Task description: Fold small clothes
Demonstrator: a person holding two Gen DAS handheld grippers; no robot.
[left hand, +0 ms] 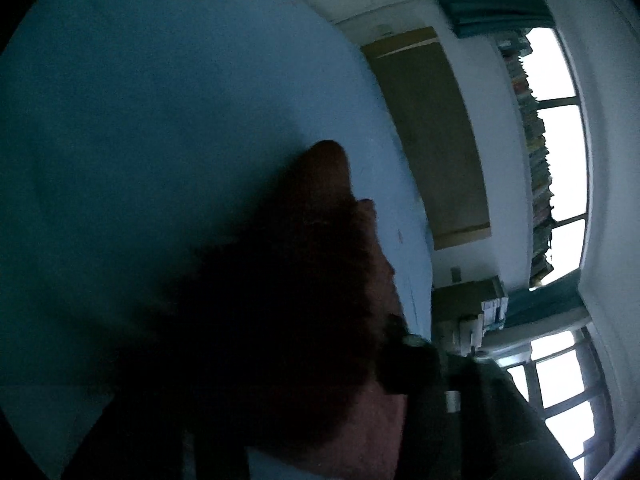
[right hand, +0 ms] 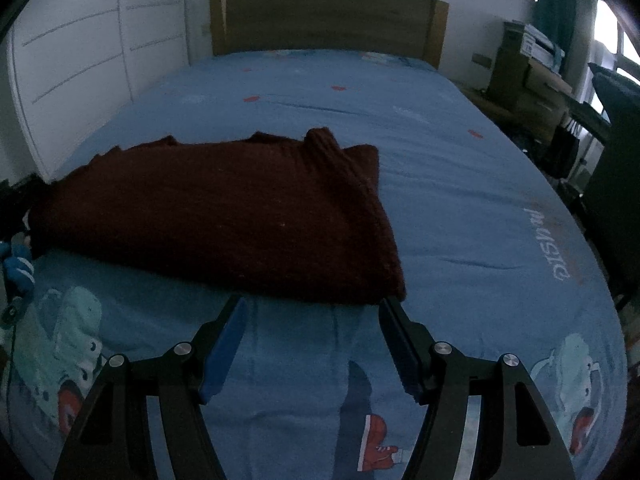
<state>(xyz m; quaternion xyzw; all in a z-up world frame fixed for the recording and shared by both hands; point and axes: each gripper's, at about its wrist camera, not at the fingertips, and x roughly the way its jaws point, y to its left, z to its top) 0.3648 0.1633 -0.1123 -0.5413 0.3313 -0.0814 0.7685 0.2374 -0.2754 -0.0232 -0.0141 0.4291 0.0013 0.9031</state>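
**Scene, right wrist view, left to right**

- Wardrobe (right hand: 80, 52): white panelled doors, far left, behind the bed.
- Blue object (right hand: 18, 270): at the left edge, beside the sweater's left end; too cut off to identify. It may be part of the left gripper, but that cannot be told.
- Bed (right hand: 460, 208): blue printed sheet, cartoon figures near the front corners, white lettering at right. Carries the task's item.
- Sweater (right hand: 208, 216): dark red knit, lying flat on the bed left of centre, touching the sheet. Outline is a compact block with straight front and right edges; a ribbed strip, likely a sleeve or collar, lies across its upper right.
- Right gripper (right hand: 312, 340): fingers apart, nothing between them, tips just short of the sweater's front edge, the right tip at its front right corner.
- Headboard (right hand: 328, 20): wooden, at the far end.
- Boxes (right hand: 528, 72): cluttered, right of the bed by the window.

**Left wrist view**

- Sweater fills the lower centre as a dark mass close to the lens, over the blue sheet. Left gripper: fingers hidden in the dark; state cannot be told, nor whether cloth is held.

**Progress (judgement)**

- Sweater looks at least partly folded: sides appear tucked in.
- Likely left: a final fold of the body, then smoothing.
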